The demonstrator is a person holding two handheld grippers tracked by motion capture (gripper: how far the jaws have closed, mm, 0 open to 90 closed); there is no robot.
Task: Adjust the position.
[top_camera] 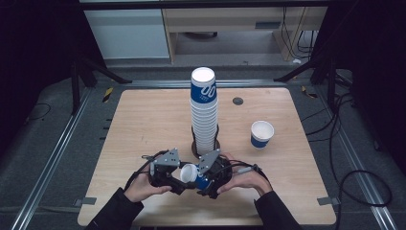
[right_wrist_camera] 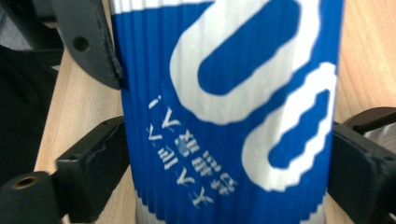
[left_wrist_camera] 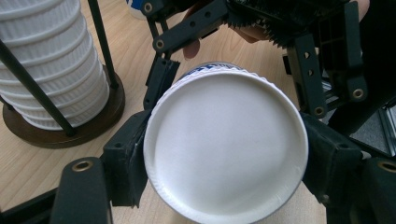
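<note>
Tools [top_camera: 187, 176] clamped around sideways cup [top_camera: 190, 173]

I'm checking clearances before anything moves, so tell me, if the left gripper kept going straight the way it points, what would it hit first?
The left gripper is already closed on the rim end of the blue-and-white cup, so the cup comes first. Directly behind it sits the right gripper, clamped on the same cup's side.

Tall cup stack [top_camera: 204, 112] in its rod holder [top_camera: 205, 146] stands mid-table, just behind both grippers; blocks the way straight fwd. Lone cup [top_camera: 262, 133] sits R of the stack, apart, w/ bare wood between. L half of table [top_camera: 143, 124] is open, so is the far R corner.
</note>
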